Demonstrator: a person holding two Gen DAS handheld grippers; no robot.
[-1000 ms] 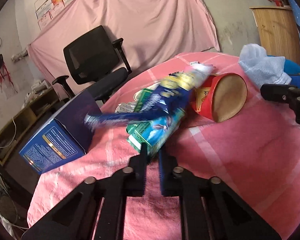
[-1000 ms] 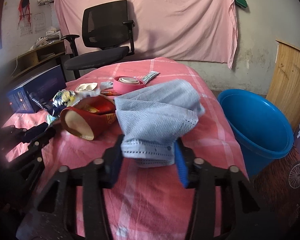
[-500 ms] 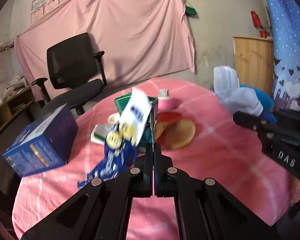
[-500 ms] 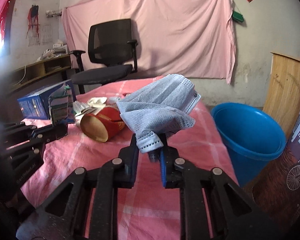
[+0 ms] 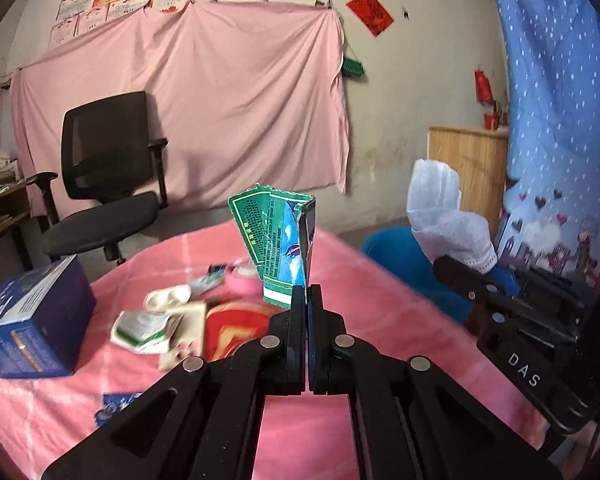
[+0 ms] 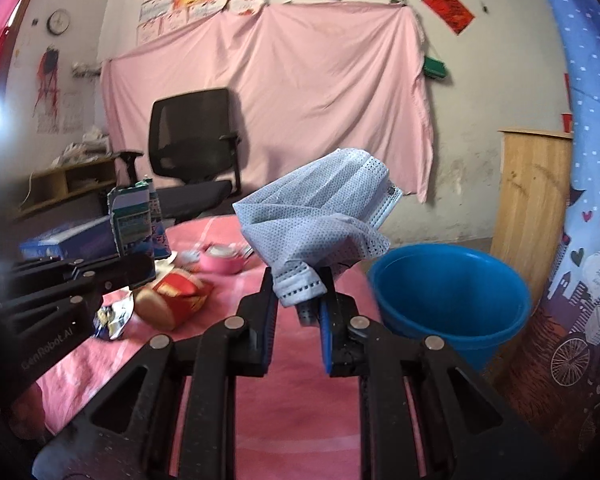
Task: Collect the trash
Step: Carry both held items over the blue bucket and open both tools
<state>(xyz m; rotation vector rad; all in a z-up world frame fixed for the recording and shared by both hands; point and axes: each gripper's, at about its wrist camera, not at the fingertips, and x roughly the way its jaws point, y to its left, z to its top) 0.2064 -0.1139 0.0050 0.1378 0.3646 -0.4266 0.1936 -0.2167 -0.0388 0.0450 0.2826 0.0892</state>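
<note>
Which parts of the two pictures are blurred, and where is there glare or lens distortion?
Left wrist view: the trash on the table is soft with blur, while the green carton in the left gripper stays sharp; edges curve from the fisheye. Right wrist view: strong window glare at the left edge, the face mask in the right gripper sharp, dark corners.

Left gripper (image 5: 307,292) pinching a flattened green carton (image 5: 278,240) upright at frame centre

Lower left, a blue box (image 5: 28,324) and scattered wrappers (image 5: 144,326) lie on the pink tablecloth (image 5: 380,320); the right gripper (image 5: 452,270) holds a white mask (image 5: 446,216) at right.
</note>
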